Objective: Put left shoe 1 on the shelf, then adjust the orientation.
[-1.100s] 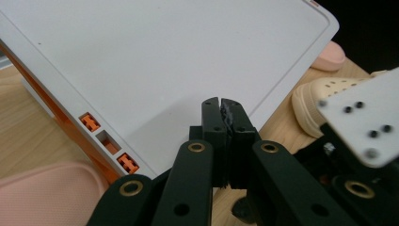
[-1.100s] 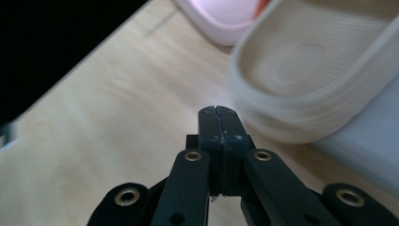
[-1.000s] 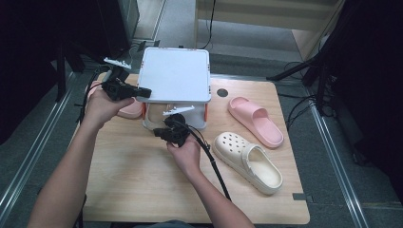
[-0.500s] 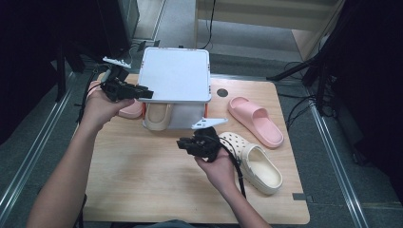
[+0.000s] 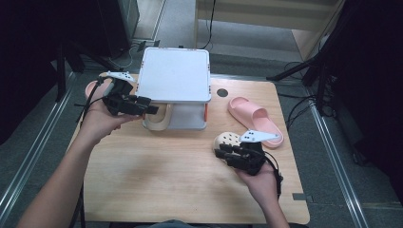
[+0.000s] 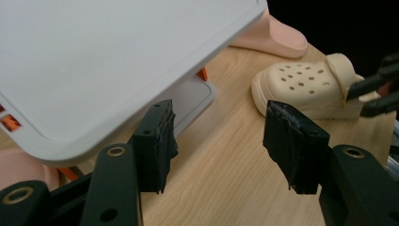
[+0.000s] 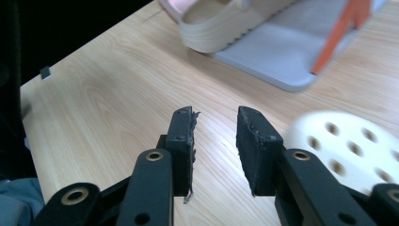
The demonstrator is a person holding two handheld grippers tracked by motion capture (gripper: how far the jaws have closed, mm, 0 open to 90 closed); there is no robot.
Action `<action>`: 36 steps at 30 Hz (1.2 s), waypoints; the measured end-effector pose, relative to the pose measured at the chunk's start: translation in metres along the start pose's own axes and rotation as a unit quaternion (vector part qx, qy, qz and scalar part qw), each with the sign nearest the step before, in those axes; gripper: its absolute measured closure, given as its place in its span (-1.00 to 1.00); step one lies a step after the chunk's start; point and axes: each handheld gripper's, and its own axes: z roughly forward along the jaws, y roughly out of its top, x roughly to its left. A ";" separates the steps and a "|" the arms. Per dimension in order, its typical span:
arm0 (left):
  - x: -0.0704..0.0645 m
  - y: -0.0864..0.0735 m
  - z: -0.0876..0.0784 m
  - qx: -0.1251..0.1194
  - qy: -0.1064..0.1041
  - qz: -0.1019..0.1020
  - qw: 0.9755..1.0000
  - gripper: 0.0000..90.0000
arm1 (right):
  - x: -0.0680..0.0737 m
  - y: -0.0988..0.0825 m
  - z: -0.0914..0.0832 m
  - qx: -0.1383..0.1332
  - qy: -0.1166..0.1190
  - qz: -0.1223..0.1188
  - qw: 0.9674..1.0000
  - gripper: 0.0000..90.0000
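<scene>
The worktop [image 5: 157, 190] holds a white rack [image 5: 176, 76] with one tan clog [image 5: 159, 118] already tucked under its top. I think that shoe is done. The other clog [image 5: 225, 141], with holes, lies on the wood, and a pink slipper [image 5: 254, 116] sits beside it, so those are left. My left gripper [image 5: 147, 105] is by the rack, jaws just opened wide, holding nothing. My right gripper [image 5: 223, 153] is at the holed clog, jaws just opening, apart and empty. Another pink shoe [image 5: 91, 88] hides behind my left hand.
</scene>
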 end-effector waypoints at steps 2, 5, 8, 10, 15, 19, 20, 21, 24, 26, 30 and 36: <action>-0.005 -0.003 0.001 -0.006 0.001 0.000 1.000 -0.05 | -0.007 -0.003 -0.009 -0.003 -0.007 0.008 1.000 0.49; -0.010 -0.009 0.003 -0.007 -0.004 0.003 1.000 -0.07 | -0.017 -0.008 -0.023 -0.008 -0.021 0.017 1.000 0.47; -0.015 -0.016 0.006 -0.005 0.000 0.005 1.000 -0.10 | -0.026 -0.015 -0.034 -0.010 -0.031 0.032 0.999 0.46; -0.017 -0.022 0.007 -0.005 0.007 0.010 1.000 -0.11 | -0.031 -0.020 -0.039 -0.010 -0.035 0.039 0.999 0.44; -0.022 -0.034 0.009 -0.007 0.008 0.012 1.000 -0.12 | -0.042 -0.026 -0.044 -0.008 -0.033 0.042 0.999 0.41; -0.024 -0.045 0.014 -0.006 0.011 0.012 1.000 -0.13 | -0.047 -0.025 -0.044 -0.010 -0.028 0.044 0.999 0.41; -0.024 -0.047 0.015 -0.004 0.011 0.012 1.000 -0.13 | -0.046 -0.025 -0.045 -0.012 -0.032 0.044 0.998 0.41; -0.024 -0.051 0.017 -0.001 0.010 0.012 1.000 -0.13 | -0.046 -0.025 -0.046 -0.011 -0.033 0.044 0.998 0.41; -0.021 -0.058 0.021 0.011 0.012 0.009 1.000 -0.13 | -0.047 -0.026 -0.050 -0.011 -0.039 0.044 0.998 0.41; -0.019 -0.061 0.023 0.016 0.014 0.006 1.000 -0.13 | -0.048 -0.028 -0.053 -0.011 -0.041 0.052 0.998 0.41; -0.019 -0.061 0.025 0.012 0.013 0.005 1.000 -0.13 | -0.049 -0.035 -0.055 0.012 -0.063 0.056 0.996 0.38; -0.019 -0.057 0.034 0.016 0.010 0.013 1.000 -0.12 | -0.052 -0.041 -0.047 0.014 -0.062 0.067 0.996 0.20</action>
